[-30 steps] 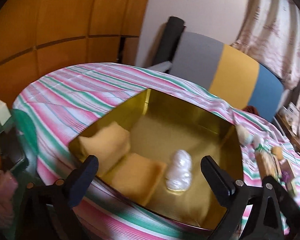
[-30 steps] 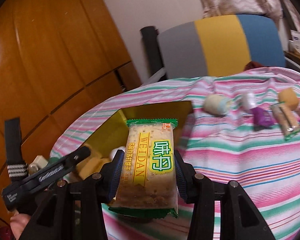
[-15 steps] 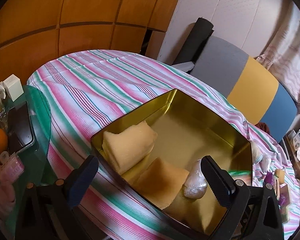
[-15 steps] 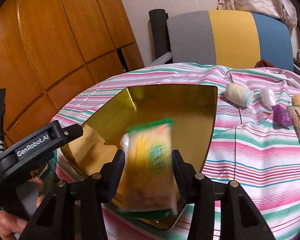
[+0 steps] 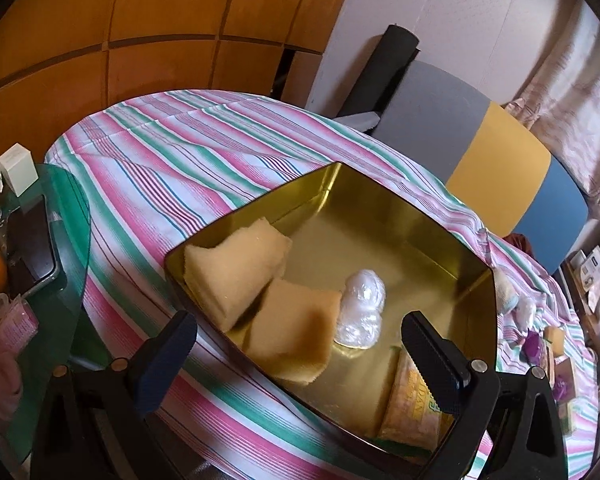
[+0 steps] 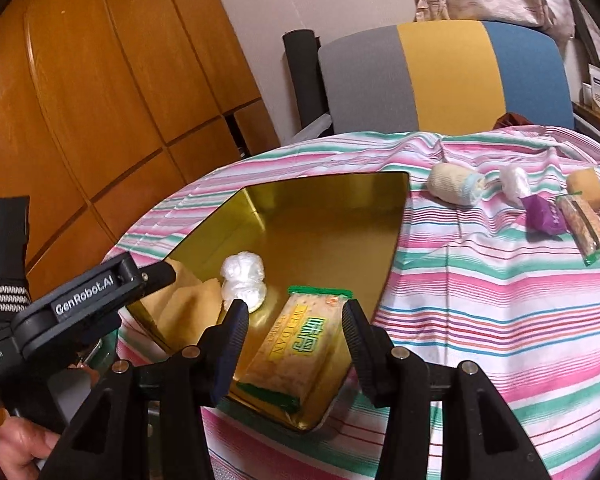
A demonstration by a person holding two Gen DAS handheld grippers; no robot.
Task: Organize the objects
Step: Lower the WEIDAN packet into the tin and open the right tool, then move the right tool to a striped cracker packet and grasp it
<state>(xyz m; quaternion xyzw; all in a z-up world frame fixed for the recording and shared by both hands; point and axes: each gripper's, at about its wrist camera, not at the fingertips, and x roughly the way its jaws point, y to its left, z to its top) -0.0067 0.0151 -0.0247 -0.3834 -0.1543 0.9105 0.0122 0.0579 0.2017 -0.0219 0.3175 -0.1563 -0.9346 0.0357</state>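
Gold tin [image 6: 328, 200] on striped tablecloth [image 6: 480, 300]. WEIDAN cracker packet [image 6: 296, 354] lying flat inside tin at near corner, between but clear of right gripper [image 6: 296, 334] fingers; jaws apart. Left gripper [image 5: 300, 344] hovering over tin's near rim, jaws wide apart, empty. Inside tin: two yellow sponge cakes [image 5: 236, 268], white wrapped bun [image 5: 362, 308]. Beyond tin's far right: loose snacks [image 6: 456, 184].

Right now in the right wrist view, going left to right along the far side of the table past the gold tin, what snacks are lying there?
Cream-wrapped roll → clear-wrapped white bundle → purple candy → long cracker bar in a green-edged wrapper.
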